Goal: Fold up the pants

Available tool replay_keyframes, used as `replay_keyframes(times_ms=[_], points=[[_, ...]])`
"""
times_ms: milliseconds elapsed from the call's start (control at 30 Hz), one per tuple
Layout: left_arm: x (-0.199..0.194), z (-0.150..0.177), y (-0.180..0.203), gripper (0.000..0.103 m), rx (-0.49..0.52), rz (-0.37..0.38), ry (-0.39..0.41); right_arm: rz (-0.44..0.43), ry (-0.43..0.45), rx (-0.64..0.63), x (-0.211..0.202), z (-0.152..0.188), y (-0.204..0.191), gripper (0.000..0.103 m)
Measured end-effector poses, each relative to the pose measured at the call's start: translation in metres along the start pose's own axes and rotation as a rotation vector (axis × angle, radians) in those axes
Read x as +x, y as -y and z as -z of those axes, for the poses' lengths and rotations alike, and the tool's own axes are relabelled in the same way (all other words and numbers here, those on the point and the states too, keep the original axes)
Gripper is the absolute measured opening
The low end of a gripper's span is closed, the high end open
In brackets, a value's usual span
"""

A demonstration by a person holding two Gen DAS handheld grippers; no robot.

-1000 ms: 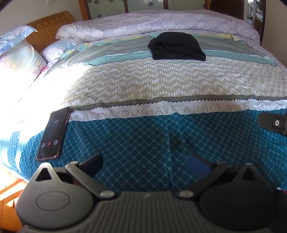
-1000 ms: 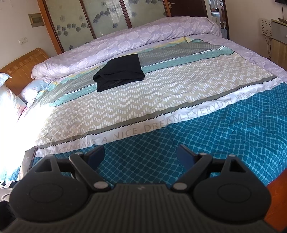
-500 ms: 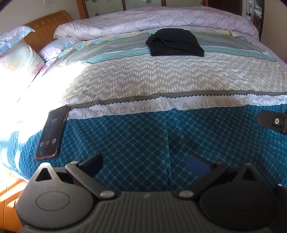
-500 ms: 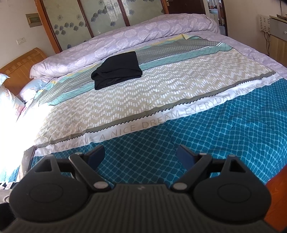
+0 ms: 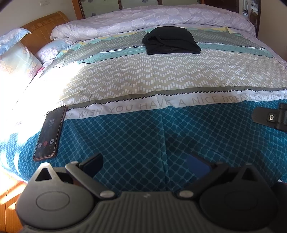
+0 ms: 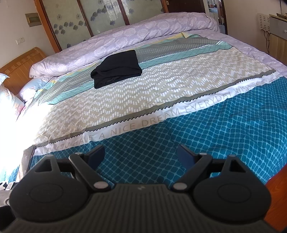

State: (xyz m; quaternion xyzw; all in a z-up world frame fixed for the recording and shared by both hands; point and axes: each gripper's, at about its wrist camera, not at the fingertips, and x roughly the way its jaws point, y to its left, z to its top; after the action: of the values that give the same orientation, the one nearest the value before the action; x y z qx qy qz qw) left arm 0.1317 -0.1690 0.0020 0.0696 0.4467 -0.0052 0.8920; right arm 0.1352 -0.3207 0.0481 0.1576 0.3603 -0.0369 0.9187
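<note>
both tongs, left [image 5: 145, 161] and right [image 6: 140, 156], are hovering released, well short of the pants [image 5: 170, 41] lying folded, seemingly finished, across the bed [image 5: 161, 80].

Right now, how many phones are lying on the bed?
1. The phone lies screen up on the bedspread, near its left edge, by the printed words. Another could hide under the black pants.

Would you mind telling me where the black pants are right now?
The folded black fabric pants lie far across the bed, just before the rolled lilac duvet, beyond both open grippers.
</note>
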Motion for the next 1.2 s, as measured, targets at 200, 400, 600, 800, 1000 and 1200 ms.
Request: replay_keyframes(times_ms=[200,400,600,800,1000,1200], points=[[-0.0004,-0.0002,0.0001,0.103,0.0,0.001,0.0,-0.005,0.003,-0.006,-0.0009,0.0002,-0.0025,0.09],[-0.0019,-0.0006,0.0009,0.103,-0.004,0.007,0.001,-0.005,0.004,-0.008,-0.001,-0.0004,-0.0025,0.09],[-0.0013,-0.0004,0.0012,0.103,-0.001,0.015,-0.003,-0.004,0.004,-0.007,-0.0007,0.0002,-0.0023,0.09],[-0.0023,-0.0002,0.0024,0.103,0.003,0.019,-0.001,-0.004,0.005,-0.006,-0.0011,0.0006,-0.002,0.09],[-0.0025,0.0003,0.0032,0.103,0.008,0.019,-0.001,-0.003,0.005,-0.003,-0.0011,0.0005,-0.0019,0.09],[-0.0023,0.0004,0.0041,0.103,0.01,0.025,-0.007,-0.004,0.004,-0.008,-0.001,0.0004,-0.0018,0.09]])
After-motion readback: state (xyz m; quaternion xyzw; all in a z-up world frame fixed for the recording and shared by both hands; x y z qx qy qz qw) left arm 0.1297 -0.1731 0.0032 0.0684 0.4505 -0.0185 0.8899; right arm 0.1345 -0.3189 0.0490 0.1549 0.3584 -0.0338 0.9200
